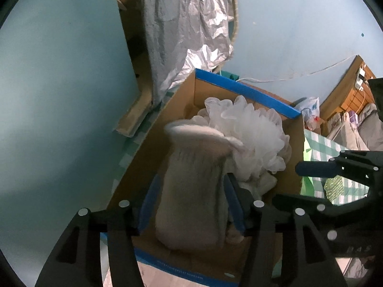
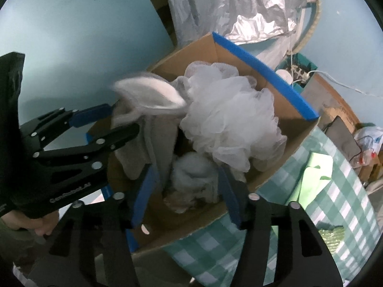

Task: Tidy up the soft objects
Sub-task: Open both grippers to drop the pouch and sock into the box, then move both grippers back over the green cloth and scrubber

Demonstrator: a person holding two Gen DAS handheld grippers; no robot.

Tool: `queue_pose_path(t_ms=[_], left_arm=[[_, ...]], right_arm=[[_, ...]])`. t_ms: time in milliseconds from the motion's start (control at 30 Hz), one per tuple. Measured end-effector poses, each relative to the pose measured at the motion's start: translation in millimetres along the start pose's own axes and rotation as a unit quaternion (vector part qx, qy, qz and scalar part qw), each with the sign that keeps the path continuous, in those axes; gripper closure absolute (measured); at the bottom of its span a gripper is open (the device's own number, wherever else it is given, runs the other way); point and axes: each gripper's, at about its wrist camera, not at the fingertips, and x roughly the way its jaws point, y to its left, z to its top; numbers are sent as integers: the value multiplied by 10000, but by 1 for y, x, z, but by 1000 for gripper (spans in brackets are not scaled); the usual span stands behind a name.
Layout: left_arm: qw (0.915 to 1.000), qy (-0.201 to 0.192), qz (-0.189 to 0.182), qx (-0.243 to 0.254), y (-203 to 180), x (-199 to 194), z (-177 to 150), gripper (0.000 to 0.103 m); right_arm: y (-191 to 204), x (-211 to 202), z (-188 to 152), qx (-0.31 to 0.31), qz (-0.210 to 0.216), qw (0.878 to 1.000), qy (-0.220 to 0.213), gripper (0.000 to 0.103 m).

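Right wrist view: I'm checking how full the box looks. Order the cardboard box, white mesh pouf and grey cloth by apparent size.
1. cardboard box
2. white mesh pouf
3. grey cloth, held by the left claw; nearness makes 2 and 3 unsure.

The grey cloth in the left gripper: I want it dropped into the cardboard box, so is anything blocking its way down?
Partly. The white mesh bath pouf fills the box's far half beside the grey cloth; the near side below the left gripper looks open.

Left gripper (image 2: 122,119) — faint "GenRobot.AI"
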Motion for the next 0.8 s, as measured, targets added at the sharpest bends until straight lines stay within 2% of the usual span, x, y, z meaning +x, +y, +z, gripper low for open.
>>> queue_pose_path(t_ms=[100,333,400,800], left_arm=[[9999,-109,44,14,-3,-10,-1,37],[9998,-213,26,16,-18,-28,-3,36],[9998,-199,-81,-57,-24,-32,-3,36],[9991,-312,-274,57,-67,-53,-4,36]], right_arm=[[-2,-6,0,-7,-41,10000,-54,44],[-11,-27,-5,-31,-150,9997,-211,37],[-14,-32,-7,-21,-176,9995,-257,35],[-45,-70,-27,64,-367,9983,-444,33]])
